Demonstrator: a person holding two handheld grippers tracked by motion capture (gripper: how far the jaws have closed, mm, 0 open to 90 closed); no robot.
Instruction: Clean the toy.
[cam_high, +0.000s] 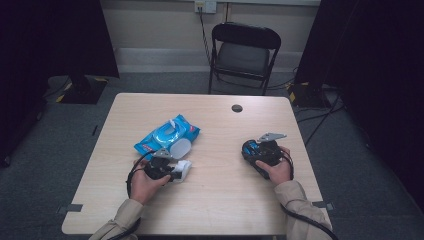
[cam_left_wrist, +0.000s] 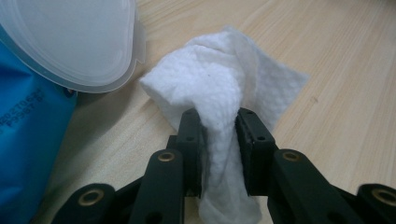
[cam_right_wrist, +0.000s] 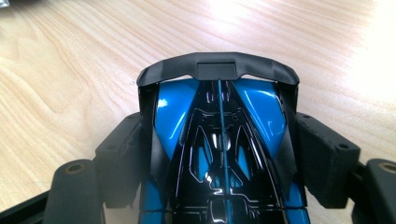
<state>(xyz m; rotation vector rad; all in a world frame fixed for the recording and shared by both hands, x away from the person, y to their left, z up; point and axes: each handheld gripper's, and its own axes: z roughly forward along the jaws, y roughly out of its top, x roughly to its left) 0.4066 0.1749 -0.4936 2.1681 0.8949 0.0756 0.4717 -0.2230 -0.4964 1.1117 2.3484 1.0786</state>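
A white wet wipe (cam_left_wrist: 219, 79) lies crumpled on the wooden table, and my left gripper (cam_left_wrist: 217, 119) is shut on its near fold. The same wipe (cam_high: 184, 169) sits just below a blue wipes pack (cam_high: 167, 134). The pack's clear lid (cam_left_wrist: 70, 37) is flipped open right beside the wipe. On the right side of the table, my right gripper (cam_right_wrist: 219, 135) is shut on a blue and black toy car (cam_right_wrist: 177, 107), its jaws pressed against the car's sides. The car's black rear wing points away from the camera. From above, the car (cam_high: 248, 146) rests low at the table.
The table (cam_high: 225, 200) has a round cable hole (cam_high: 237, 108) near its far edge. A black folding chair (cam_high: 243, 50) stands behind it. Dark curtains hang at both sides. Bare wood lies between the two hands.
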